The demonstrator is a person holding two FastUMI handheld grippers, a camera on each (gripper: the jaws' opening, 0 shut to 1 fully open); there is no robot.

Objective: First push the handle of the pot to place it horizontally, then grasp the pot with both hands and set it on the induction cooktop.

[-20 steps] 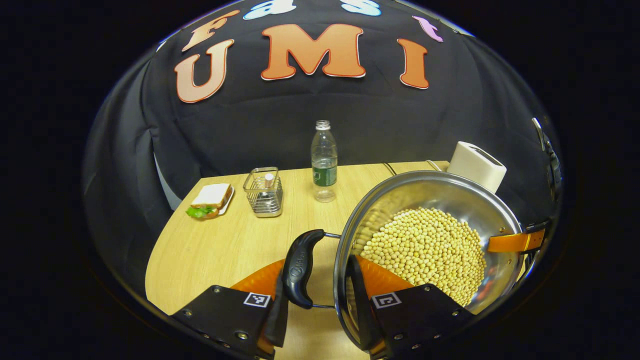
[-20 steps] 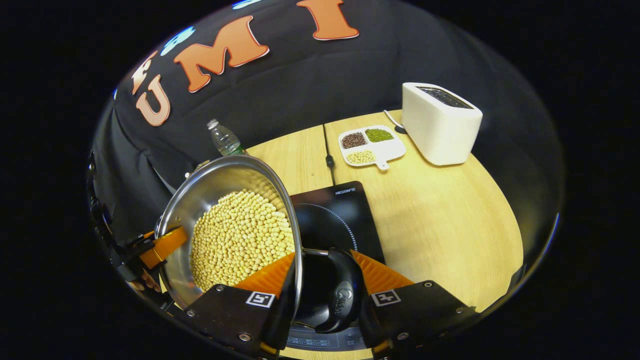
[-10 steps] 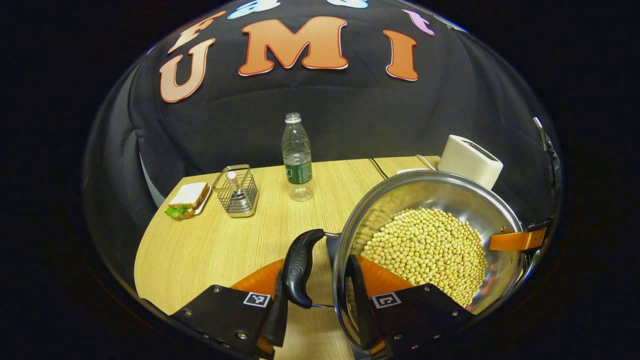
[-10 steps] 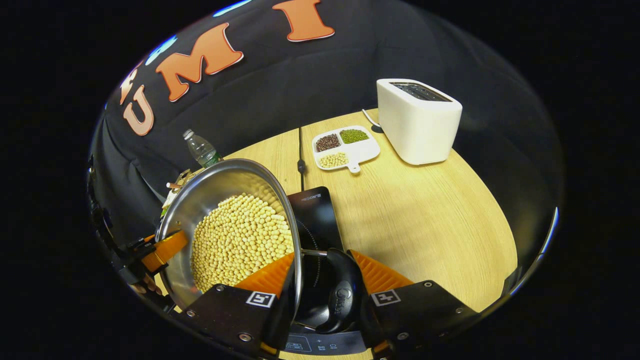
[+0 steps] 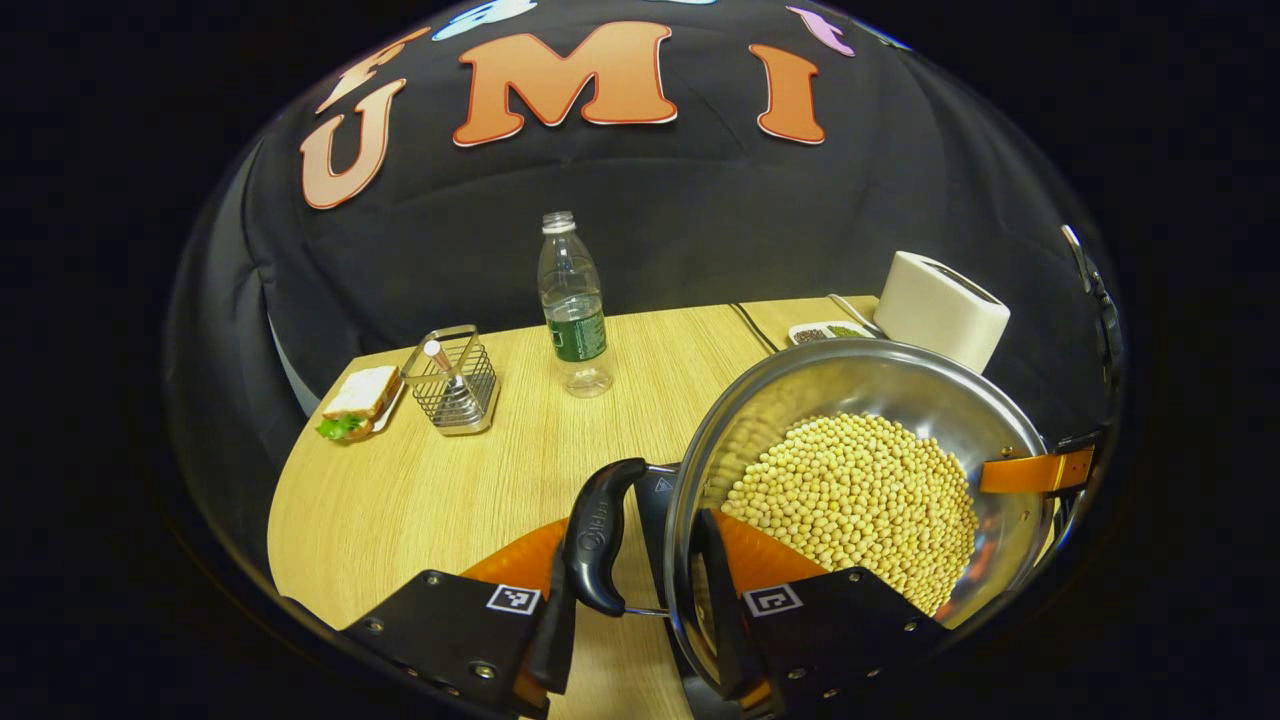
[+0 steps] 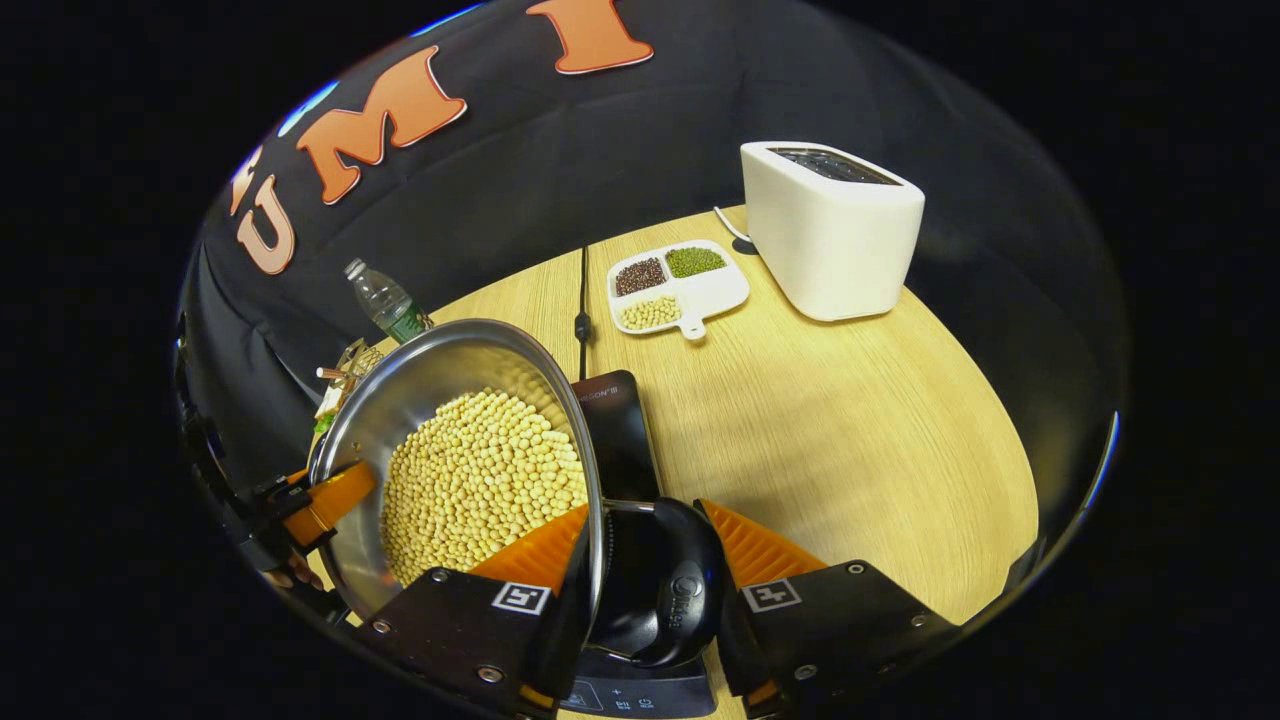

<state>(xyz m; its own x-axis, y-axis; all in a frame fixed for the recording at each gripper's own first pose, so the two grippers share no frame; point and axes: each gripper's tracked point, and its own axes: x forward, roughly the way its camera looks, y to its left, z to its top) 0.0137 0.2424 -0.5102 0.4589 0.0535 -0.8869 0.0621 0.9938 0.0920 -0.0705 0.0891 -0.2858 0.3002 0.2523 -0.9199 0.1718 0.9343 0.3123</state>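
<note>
A steel pot [image 5: 880,400] full of pale soybeans hangs between both grippers. My left gripper [image 5: 636,592] is shut on its black side handle [image 5: 598,535], one finger outside the handle and one inside the rim. In the right gripper view the pot [image 6: 440,365] is at the left, and my right gripper [image 6: 650,592] is shut on the opposite black handle [image 6: 682,590]. The black induction cooktop [image 6: 622,440] lies partly under the pot; one corner of the cooktop [image 5: 655,500] peeks out in the left gripper view. I cannot tell whether the pot touches it.
On the wooden table [image 6: 850,430] stand a white toaster [image 6: 830,230], a divided tray of beans [image 6: 678,285] and a cable [image 6: 582,300]. On the left side are a water bottle [image 5: 572,305], a wire basket [image 5: 452,380] and a sandwich on a plate [image 5: 358,400].
Both grippers have carried the pot to the right, over the cooktop, which now shows less from under it. Both grips are unchanged.
</note>
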